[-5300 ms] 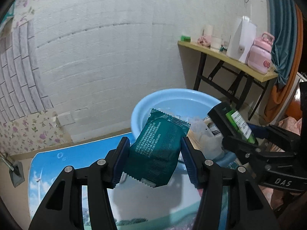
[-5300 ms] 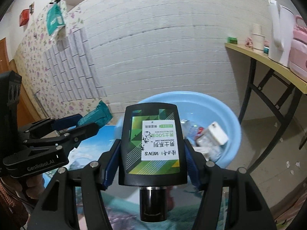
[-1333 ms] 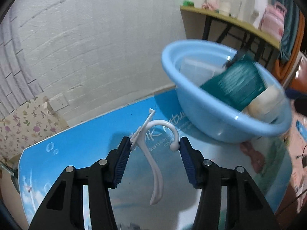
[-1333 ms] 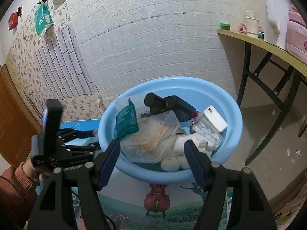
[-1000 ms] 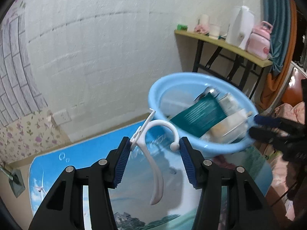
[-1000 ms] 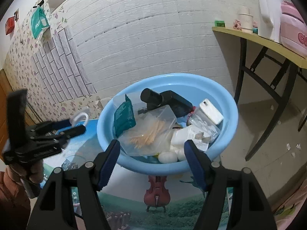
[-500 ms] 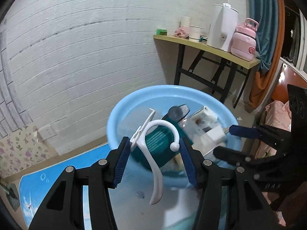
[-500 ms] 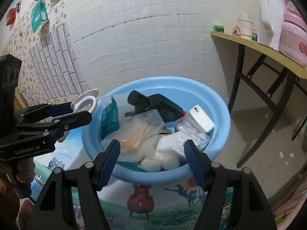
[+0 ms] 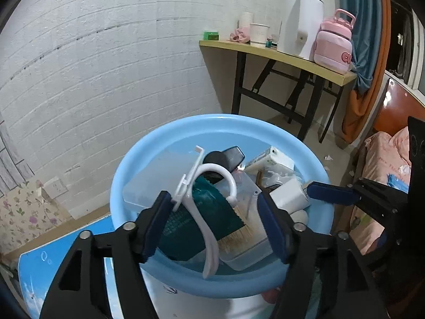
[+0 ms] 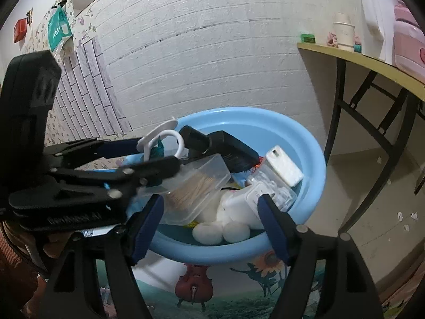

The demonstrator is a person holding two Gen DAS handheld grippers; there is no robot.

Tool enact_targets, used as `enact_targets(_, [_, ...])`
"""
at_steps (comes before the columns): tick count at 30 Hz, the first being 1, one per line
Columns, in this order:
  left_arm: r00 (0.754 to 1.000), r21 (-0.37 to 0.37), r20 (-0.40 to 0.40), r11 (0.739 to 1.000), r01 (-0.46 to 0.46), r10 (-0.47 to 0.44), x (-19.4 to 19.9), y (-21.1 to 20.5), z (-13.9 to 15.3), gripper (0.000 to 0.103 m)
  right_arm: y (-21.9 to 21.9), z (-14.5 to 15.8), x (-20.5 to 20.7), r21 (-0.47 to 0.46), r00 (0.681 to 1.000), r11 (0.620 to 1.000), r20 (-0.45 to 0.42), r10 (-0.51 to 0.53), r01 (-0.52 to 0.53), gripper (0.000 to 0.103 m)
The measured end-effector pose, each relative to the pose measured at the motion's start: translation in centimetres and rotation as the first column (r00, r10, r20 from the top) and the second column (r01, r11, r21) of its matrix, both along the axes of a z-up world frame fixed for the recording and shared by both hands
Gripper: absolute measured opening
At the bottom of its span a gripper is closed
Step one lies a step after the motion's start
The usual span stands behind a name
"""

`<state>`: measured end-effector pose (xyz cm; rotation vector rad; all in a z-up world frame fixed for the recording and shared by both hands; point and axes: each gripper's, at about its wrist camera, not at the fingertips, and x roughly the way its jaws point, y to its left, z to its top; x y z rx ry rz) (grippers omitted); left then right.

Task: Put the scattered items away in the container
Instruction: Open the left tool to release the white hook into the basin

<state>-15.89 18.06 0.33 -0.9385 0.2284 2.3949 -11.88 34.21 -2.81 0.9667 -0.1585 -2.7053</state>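
Light blue plastic basin (image 9: pixel 170 143) sits on a picture-print table mat (image 10: pixel 239 292), centre of both views. Inside: clear plastic box of toothpicks (image 10: pixel 196 183) at 9 o'clock, black bottle with cap (image 10: pixel 220 146) at 12, white charger block (image 10: pixel 284 166) at 2, dark green sachet (image 9: pixel 186 226), 2 white balls (image 10: pixel 220 232) at 6. Left gripper (image 9: pixel 209 220) hangs over the basin's near rim, jaws opening; white plastic hook (image 9: pixel 204 199) between them, leaning on the left pad, clear of the right pad. Right gripper (image 10: pixel 209 223) spread wide at basin's near edge, opening slightly, pinching nothing. Side table with white kettle (image 9: pixel 300 24) and pink bottle (image 9: pixel 334 42) at 1 o'clock.
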Motion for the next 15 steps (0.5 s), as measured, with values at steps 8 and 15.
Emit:
enact_targets(8, [1.0, 0.011, -0.015, 1.0, -0.025, 0.025, 1.0, -1.1, 1.1, 0.083, -0.5, 0.2, 0.3, 0.001, 1.0, 1.0, 0.009, -0.009, 0.009, 0.073])
enact_targets(15, [0.998, 0.028, -0.024, 0.998, -0.064, 0.064, 2.6, -2.6, 2.6, 0.09, -1.1, 1.6, 1.3, 0.006, 0.999, 0.999, -0.003, -0.035, 0.035, 0.073])
